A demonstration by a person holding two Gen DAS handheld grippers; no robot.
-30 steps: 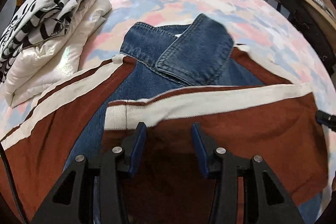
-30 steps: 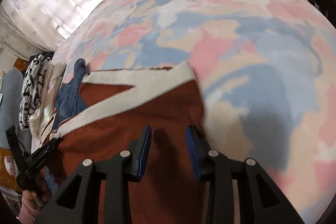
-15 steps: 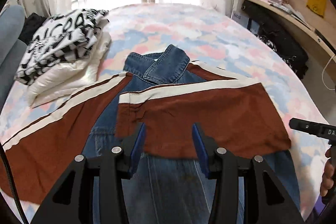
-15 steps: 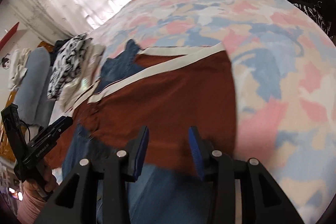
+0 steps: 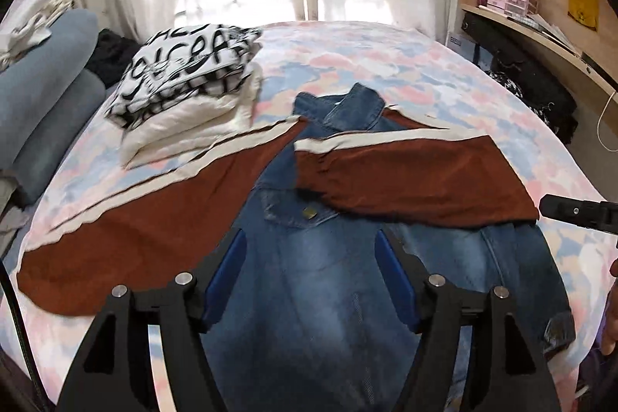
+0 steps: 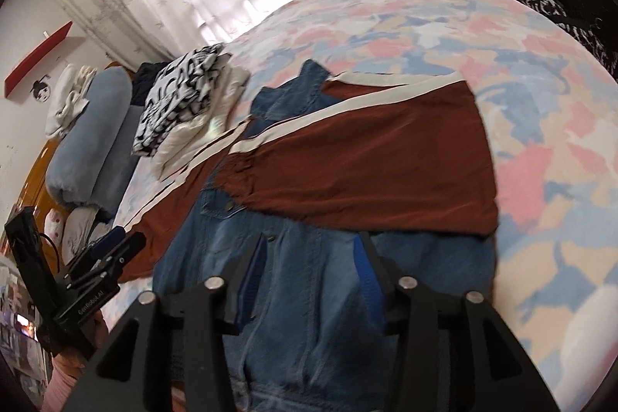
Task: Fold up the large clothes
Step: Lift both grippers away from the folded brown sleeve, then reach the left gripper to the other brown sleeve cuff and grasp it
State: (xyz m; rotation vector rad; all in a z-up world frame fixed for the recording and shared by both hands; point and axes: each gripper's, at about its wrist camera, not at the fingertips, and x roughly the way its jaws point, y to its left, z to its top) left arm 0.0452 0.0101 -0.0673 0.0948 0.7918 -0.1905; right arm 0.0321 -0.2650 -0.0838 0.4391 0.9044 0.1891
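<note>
Denim is showing down the middle of my blue jacket (image 5: 316, 288) with rust-brown, cream-striped sleeves, which is lying flat on the pastel patchwork bedspread (image 5: 386, 56), collar pointing toward the curtained far edge. Its right sleeve (image 5: 417, 180) is lying folded across the chest, while the left sleeve (image 5: 127, 234) is stretching out toward the bed's left edge. A stack of folded clothes (image 5: 185, 95), black-and-white print over cream, is sitting by the far left corner, just beside the outstretched sleeve's striped edge; grey-blue pillows (image 5: 42, 95) are lying along that edge beyond it. I am holding my left gripper (image 5: 309, 280) with its fingers spread wide and nothing between them, hovering over the jacket's lower front. My right gripper (image 6: 309, 269) is likewise gaping and empty, hanging over the denim just below the folded sleeve's near edge (image 6: 363, 222).
</note>
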